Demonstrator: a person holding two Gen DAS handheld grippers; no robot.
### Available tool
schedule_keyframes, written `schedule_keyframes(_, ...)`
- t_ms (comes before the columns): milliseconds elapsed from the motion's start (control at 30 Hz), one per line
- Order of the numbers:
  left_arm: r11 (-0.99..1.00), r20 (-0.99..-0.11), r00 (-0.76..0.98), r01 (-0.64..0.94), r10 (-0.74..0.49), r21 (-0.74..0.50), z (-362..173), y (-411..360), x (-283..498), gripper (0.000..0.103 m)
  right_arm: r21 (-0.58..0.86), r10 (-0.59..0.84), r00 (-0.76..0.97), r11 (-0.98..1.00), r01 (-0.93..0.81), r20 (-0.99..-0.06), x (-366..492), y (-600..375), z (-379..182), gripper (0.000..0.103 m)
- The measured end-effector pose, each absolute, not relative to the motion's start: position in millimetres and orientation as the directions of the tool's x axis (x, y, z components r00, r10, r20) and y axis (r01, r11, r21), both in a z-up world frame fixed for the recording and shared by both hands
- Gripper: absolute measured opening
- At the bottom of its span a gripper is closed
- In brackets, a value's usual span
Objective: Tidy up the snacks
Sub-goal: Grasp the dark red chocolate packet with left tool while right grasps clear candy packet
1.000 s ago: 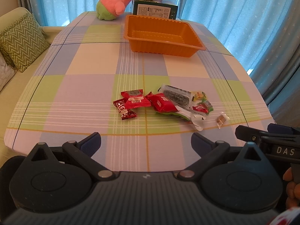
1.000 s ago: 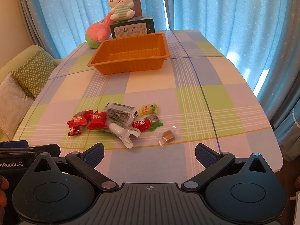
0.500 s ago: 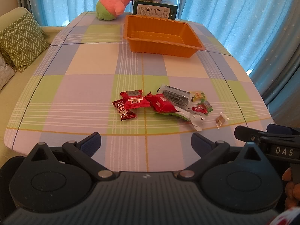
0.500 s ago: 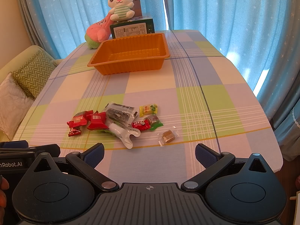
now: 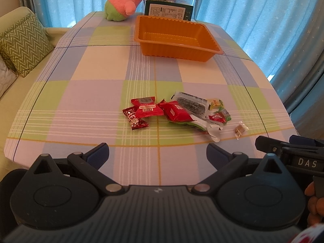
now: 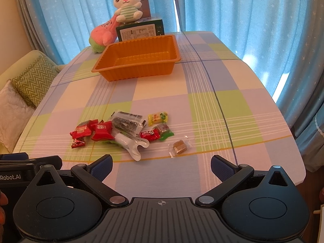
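Seen from the left wrist view, the left tool [image 5: 157, 151] hangs over the near edge of the checked-cloth desk [image 5: 85, 93] with its fingers spread wide and nothing between them, touching nothing. Straight ahead of it, well apart, lies the loose heap of wrapped snacks [image 5: 178, 111], strung out roughly across the view from the crinkled red wrappers on the left to a small clear-wrapped brown candy [image 5: 240, 130] on the right. Beyond the heap, at the far end of the desk, stands the empty orange ribbed plastic tray [image 5: 176, 38], its long side facing the tool. From the right wrist view, the right tool [image 6: 161, 164] is likewise wide open and empty, held just short of the desk's near edge. Here the brown candy [image 6: 180, 146] lies almost dead ahead and closest, while the red wrappers sit off to the left. By my judgement the right tool is nearer the brown candy and the left tool nearer the red packets; no snack is in the tray [image 6: 137, 60] yet.
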State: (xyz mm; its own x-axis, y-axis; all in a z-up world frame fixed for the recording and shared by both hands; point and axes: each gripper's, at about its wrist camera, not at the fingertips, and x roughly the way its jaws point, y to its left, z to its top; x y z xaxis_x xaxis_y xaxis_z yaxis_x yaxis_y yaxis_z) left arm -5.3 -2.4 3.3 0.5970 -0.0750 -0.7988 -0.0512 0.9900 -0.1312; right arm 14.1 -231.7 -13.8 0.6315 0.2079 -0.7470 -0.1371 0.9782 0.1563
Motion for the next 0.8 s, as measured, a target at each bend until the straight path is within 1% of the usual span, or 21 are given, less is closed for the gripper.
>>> schedule_keyframes(133,0.99,-0.802,0.593,-0.058,-0.071,-0.131,-0.9,1.0,-2.2,0.101,0.165,0.183,0.645,0.982,-0.09,-0.741,17.6,-240.5,-18.9,0.102)
schedule_keyframes(300,0.988,-0.811,0.581,-0.081,-0.063,-0.135,-12.1,8.6,6.0,0.098,0.178,0.153,0.666,0.984,-0.03,-0.731,25.4,-252.1,-27.0,0.102)
schedule_keyframes(333,0.987,-0.814,0.578,-0.087,-0.059,-0.133,-14.8,10.1,7.9,0.098,0.186,0.154,0.669,0.982,-0.024,-0.728,27.1,-254.0,-28.7,0.098)
schedule_keyframes(367,0.987,-0.816,0.575,-0.093,-0.056,-0.134,-17.6,11.6,10.0,0.097,0.195,0.158,0.667,0.981,-0.02,-0.728,29.5,-255.5,-31.2,0.086)
schedule_keyframes(400,0.986,-0.817,0.574,-0.098,-0.055,-0.135,-20.2,13.6,12.4,0.097,0.206,0.163,0.66,0.978,-0.013,-0.733,32.5,-256.6,-34.7,0.08)
schedule_keyframes(467,0.984,-0.822,0.568,-0.112,-0.051,-0.138,-25.5,18.0,17.2,0.093,0.221,0.168,0.651,0.975,0.0,-0.74,37.5,-257.6,-42.5,0.079)
schedule_keyframes(533,0.982,-0.825,0.563,-0.125,-0.048,-0.143,-30.8,22.6,22.6,0.091,0.241,0.181,0.643,0.971,0.005,-0.744,42.6,-257.1,-50.0,0.076)
schedule_keyframes(700,0.979,-0.831,0.556,-0.151,-0.03,-0.136,-41.9,32.6,37.4,0.089,0.261,0.192,0.625,0.965,0.02,-0.756,58.2,-252.3,-67.4,0.059)
schedule_keyframes(800,0.978,-0.835,0.55,-0.157,-0.028,-0.136,-48.4,37.7,46.5,0.084,0.266,0.191,0.62,0.964,0.029,-0.761,69.6,-250.0,-76.4,0.052)
